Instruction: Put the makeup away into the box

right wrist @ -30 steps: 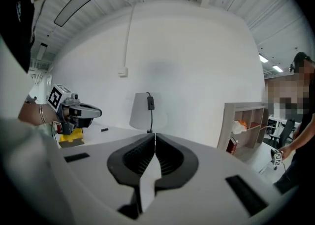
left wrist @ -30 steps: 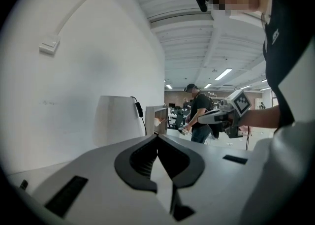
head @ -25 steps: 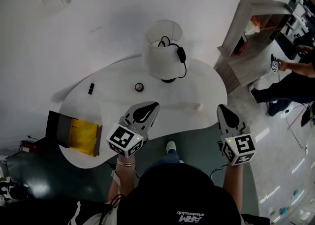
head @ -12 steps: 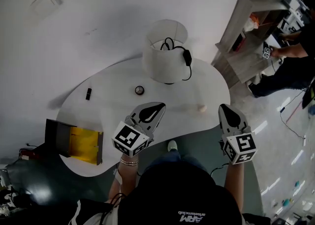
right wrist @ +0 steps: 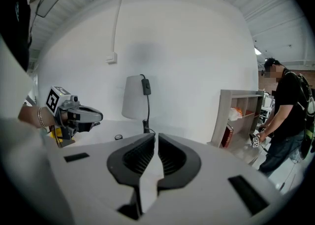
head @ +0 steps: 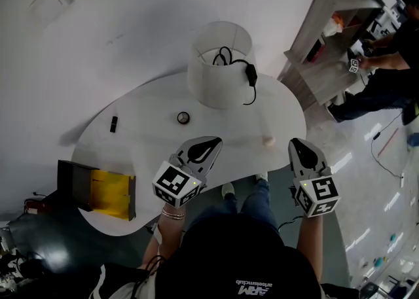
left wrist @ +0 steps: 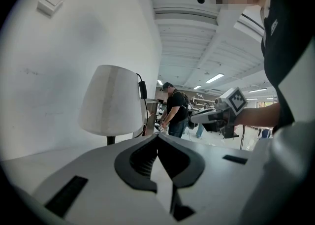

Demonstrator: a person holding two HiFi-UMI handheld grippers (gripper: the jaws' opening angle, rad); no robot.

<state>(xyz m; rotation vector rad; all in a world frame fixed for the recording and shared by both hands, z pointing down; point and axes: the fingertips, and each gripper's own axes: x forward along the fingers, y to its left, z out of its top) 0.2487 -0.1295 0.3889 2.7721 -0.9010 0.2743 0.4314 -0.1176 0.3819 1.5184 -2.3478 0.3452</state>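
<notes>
Two closed, empty grippers: the left gripper (head: pixel 208 142) hangs over the near part of the white table (head: pixel 150 105), and the right gripper (head: pixel 296 143) is at its near right edge, each with its jaws pressed together on nothing. Just ahead of the left gripper lies a small round compact (head: pixel 183 117). A pale little object (head: pixel 267 140), too small to identify, rests near the right gripper. A dark tube (head: pixel 113 123) lies farther left, nearer the open box (head: pixel 73 181) with its yellow interior at the table's left end. No makeup appears to be packed yet. The first pick probably calls for spreading the jaws before descending, taking the compact across its width, and staying clear of the lamp (head: pixel 219 62) and its cord (head: pixel 249 85).
</notes>
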